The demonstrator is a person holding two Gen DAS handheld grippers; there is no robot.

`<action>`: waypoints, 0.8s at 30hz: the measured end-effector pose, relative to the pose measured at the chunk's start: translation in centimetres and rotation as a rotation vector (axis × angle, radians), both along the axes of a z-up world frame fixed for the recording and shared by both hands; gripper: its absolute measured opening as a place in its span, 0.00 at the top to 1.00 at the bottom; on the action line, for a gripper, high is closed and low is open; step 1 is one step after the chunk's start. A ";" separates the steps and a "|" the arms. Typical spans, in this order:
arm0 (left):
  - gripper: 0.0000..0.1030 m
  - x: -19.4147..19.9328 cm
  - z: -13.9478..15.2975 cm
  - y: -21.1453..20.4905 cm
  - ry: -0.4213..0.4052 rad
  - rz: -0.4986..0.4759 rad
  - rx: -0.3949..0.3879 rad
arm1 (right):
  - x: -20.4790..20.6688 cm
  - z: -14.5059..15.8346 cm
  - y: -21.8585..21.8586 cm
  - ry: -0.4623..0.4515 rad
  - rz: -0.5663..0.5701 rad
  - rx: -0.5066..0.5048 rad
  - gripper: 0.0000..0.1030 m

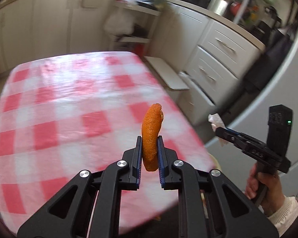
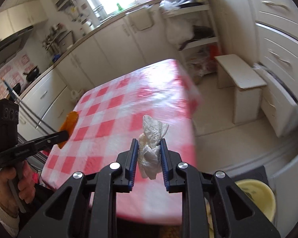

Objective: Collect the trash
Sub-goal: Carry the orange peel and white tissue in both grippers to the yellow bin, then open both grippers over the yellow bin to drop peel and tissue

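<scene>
One orange peel [image 1: 150, 138] is clamped upright between the left gripper [image 1: 149, 139] pads, above the checked tablecloth [image 1: 69, 119]. The right gripper [image 2: 149, 142] pinches one crumpled tissue [image 2: 152, 142]; one yellow bin [image 2: 262, 196] sits below to its right.

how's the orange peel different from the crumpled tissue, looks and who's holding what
Colour: the orange peel is bright orange with a pebbled skin; the crumpled tissue is white and wrinkled.
Shape: the peel is one curved strip standing upright; the tissue is a bunched wad flaring at the top.
Holder: the peel sits in the left gripper, the tissue in the right gripper.
Shared: both are clamped between jaws and lifted off the checked tablecloth.
</scene>
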State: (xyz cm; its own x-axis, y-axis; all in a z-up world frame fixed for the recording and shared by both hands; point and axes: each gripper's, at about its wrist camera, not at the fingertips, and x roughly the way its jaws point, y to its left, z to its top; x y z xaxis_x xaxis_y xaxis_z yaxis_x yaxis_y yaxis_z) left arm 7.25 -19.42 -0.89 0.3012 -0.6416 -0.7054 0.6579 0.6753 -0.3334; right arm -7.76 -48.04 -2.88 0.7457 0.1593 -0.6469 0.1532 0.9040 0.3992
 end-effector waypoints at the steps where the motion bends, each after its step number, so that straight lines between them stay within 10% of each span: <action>1: 0.87 -1.0 0.3 -1.5 0.011 -0.035 -0.005 | -1.5 -0.3 -1.3 0.012 -0.031 0.000 0.78; 12: 0.87 -12.2 -2.7 -19.1 0.094 -0.303 0.133 | -9.5 -9.6 -7.1 0.179 -0.239 0.084 0.74; 17: 0.85 -13.5 -7.2 -25.0 0.172 -0.342 0.260 | -10.3 -13.5 -8.9 0.253 -0.291 0.147 0.56; 24: 0.39 -14.1 -7.3 -25.0 0.068 -0.278 0.307 | -12.6 -12.5 -9.9 0.226 -0.355 0.150 0.42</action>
